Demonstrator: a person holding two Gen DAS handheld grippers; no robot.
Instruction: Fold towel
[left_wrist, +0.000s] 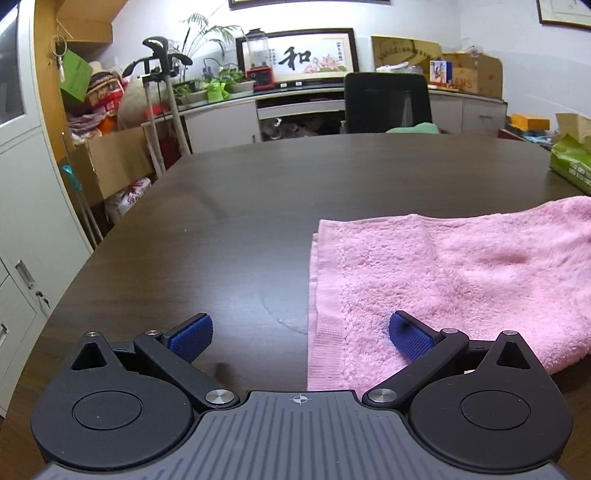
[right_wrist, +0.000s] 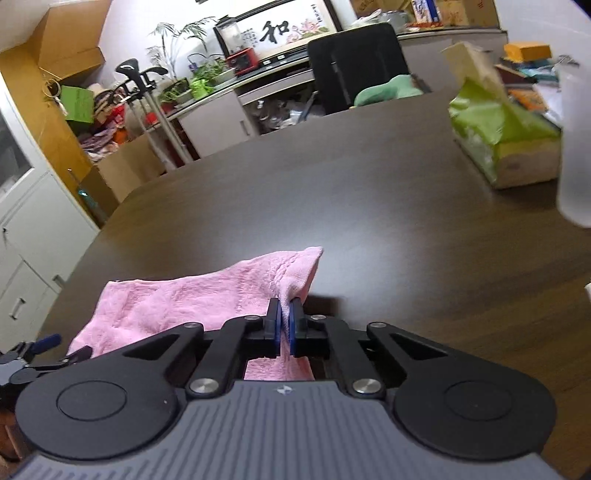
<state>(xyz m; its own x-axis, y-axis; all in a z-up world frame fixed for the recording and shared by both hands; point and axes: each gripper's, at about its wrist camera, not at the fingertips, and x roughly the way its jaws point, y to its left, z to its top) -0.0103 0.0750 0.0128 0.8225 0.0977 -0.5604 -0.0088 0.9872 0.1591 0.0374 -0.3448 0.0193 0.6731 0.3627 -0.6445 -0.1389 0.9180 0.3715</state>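
The right fingers (right_wrist: 284, 326) are clamped on the pink towel's (right_wrist: 177, 302) near right corner; the left fingers (left_wrist: 299, 338) are spread wide. Soft, limp cloth is best taken at corners.

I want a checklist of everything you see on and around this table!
Surface: dark wooden table, bare on the left.
Job's things: pink towel, already doubled, right end lifted.
Clutter: green tissue pack; a whitish blurred thing at the right edge of the right wrist view.
Grippers: left tongs open, one pad over the towel's near edge; right tongs shut on the towel's corner.
Cables: nothing seen.
Surroundings: black chair, framed calligraphy, potted plants, cardboard boxes, cabinets.
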